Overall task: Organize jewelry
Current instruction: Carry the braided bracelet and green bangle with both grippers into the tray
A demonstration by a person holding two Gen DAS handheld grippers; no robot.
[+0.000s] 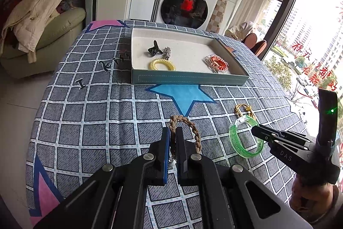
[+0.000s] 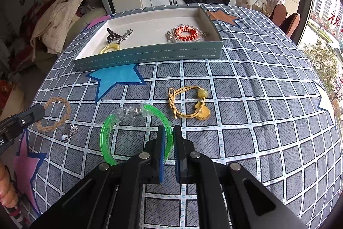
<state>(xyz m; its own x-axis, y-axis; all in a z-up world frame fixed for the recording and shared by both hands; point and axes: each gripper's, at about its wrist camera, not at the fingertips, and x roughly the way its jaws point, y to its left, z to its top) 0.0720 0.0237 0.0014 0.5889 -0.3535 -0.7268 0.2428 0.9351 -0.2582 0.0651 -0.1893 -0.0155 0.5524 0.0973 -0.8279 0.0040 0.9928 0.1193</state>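
Brown rope bracelet [image 1: 188, 128] was pinched in the nearly closed left claw [image 1: 173, 132], low over the bench [image 1: 85, 121]. Green bangle [image 2: 137, 132] was squeezed by the right claw [image 2: 168, 132]. Other jewelry was kept in the tray [image 1: 188, 78].
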